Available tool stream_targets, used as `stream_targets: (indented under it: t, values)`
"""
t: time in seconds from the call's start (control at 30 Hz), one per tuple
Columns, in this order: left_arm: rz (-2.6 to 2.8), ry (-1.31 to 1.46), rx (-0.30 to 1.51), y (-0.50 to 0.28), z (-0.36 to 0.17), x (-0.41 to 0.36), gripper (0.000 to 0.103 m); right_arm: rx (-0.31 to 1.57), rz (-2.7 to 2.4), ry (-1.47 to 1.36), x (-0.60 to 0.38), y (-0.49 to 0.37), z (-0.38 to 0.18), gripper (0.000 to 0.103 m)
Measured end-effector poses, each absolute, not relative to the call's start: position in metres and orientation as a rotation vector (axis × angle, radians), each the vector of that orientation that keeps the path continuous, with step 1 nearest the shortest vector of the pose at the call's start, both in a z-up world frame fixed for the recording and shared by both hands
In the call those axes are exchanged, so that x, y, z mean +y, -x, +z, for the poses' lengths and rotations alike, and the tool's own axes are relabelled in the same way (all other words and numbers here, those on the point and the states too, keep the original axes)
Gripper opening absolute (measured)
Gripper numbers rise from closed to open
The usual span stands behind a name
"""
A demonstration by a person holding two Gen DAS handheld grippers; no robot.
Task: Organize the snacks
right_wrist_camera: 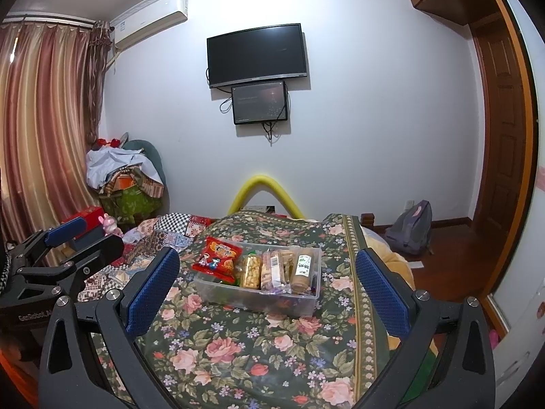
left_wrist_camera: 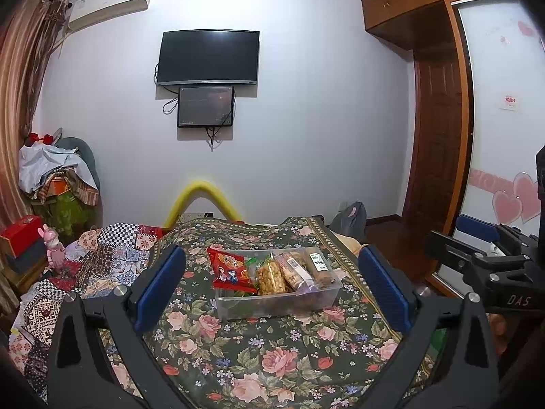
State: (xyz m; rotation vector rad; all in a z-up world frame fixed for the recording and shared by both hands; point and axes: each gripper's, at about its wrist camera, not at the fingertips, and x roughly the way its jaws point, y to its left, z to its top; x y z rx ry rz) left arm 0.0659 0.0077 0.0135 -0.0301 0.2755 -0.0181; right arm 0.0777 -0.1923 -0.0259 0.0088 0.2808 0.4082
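Observation:
A clear plastic bin (left_wrist_camera: 272,301) sits on the floral bedspread, also in the right wrist view (right_wrist_camera: 238,294). Inside stand a red snack bag (left_wrist_camera: 230,271) (right_wrist_camera: 216,259), a bag of yellow puffs (left_wrist_camera: 270,277) (right_wrist_camera: 250,271), a wrapped biscuit pack (left_wrist_camera: 294,269) (right_wrist_camera: 272,269) and a brown roll with a green label (left_wrist_camera: 318,266) (right_wrist_camera: 303,269). My left gripper (left_wrist_camera: 272,286) is open and empty, held short of the bin. My right gripper (right_wrist_camera: 267,288) is open and empty, also short of it. Each gripper shows at the edge of the other's view.
The floral bedspread (left_wrist_camera: 259,351) covers the bed, with a patchwork quilt (left_wrist_camera: 102,255) to the left. A grey backpack (right_wrist_camera: 410,226) lies on the wooden floor at the right. A cluttered chair (right_wrist_camera: 126,184) and red box (left_wrist_camera: 20,233) stand at the left.

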Motion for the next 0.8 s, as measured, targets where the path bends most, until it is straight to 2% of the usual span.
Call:
stream_targets:
  t: [0.8]
  values:
    - [-0.041, 0.012, 0.281, -0.065, 0.011, 0.001, 0.103, 0.286, 0.405, 0.0, -0.192, -0.081, -0.028, 0.103]
